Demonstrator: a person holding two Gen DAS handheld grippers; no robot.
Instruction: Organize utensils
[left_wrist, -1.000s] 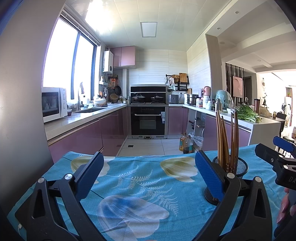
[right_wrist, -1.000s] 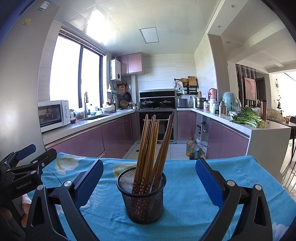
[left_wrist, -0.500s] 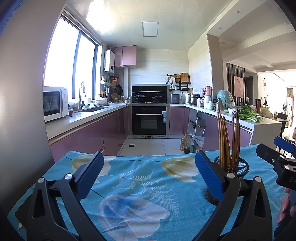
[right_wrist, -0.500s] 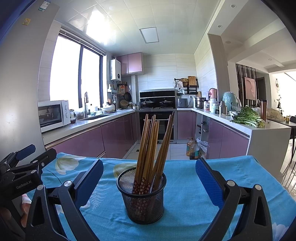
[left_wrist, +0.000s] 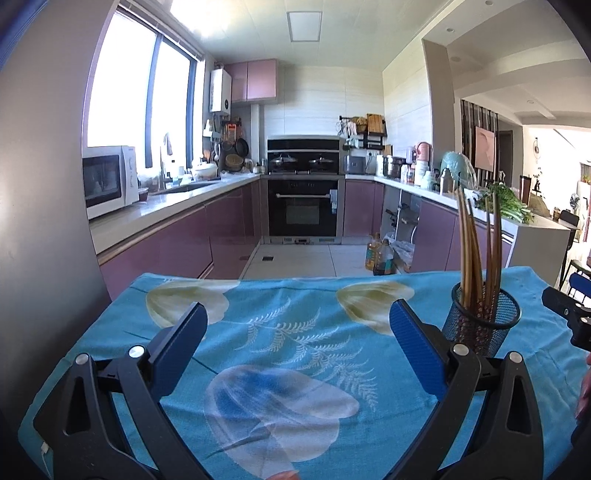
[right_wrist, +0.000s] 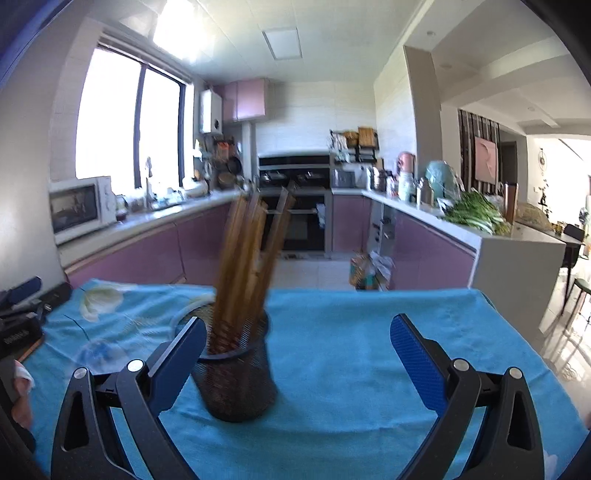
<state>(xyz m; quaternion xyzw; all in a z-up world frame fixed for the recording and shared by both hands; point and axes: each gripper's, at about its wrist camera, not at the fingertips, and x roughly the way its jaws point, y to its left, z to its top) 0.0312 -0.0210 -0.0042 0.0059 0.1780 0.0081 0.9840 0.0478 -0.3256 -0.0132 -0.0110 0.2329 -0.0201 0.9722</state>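
A black mesh holder (left_wrist: 484, 325) (right_wrist: 236, 384) stands on the blue flowered cloth (left_wrist: 280, 332) with several brown chopsticks (left_wrist: 478, 251) (right_wrist: 247, 266) upright in it. My left gripper (left_wrist: 295, 343) is open over bare cloth, the holder just right of its right finger. My right gripper (right_wrist: 299, 354) is open too; the holder sits inside its gap, close to the left finger (right_wrist: 177, 365), blurred by motion. Each gripper shows at the edge of the other's view: the right gripper (left_wrist: 569, 314) and the left gripper (right_wrist: 22, 314).
The clothed table ends ahead at the kitchen floor (left_wrist: 295, 258). Purple cabinets line both sides, with a microwave (left_wrist: 109, 181) on the left counter, an oven (left_wrist: 303, 206) at the back and greens (right_wrist: 474, 212) on the right counter. A hand (right_wrist: 20, 391) shows at the left edge.
The right gripper swung rightward, so the holder moved from the middle of its gap to beside the left finger. The left gripper drew back or tilted a little; the holder shows more fully.
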